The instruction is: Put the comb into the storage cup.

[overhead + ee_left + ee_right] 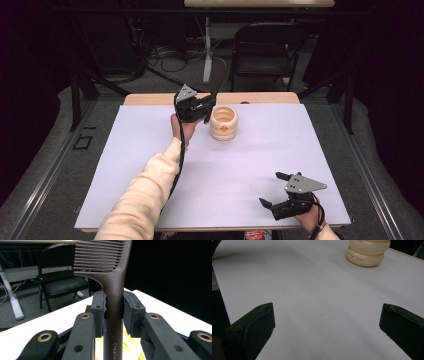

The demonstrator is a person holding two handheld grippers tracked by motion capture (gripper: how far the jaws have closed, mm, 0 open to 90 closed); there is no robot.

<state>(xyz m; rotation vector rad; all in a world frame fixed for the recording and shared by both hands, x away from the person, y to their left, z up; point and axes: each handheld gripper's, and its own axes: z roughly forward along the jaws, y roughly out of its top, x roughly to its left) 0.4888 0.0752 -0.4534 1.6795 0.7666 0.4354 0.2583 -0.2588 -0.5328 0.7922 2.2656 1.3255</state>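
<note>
The room is dark, with a black folding chair (262, 47) behind a white surface (150, 165). A cream ribbed pot (223, 123) stands near the far edge of the surface. The left gripper (206, 106) is just beside the pot and its 2 pads are pressed tight on the handle of a brown comb (113, 290), which points up, teeth at the top. The right gripper (274, 189) rests low near the front right corner, jaws wide apart, holding nothing.

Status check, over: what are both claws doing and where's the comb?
Left claw shut on brown comb, beside cream holder. Right claw open, empty, near table front edge. Nothing in the way.
</note>
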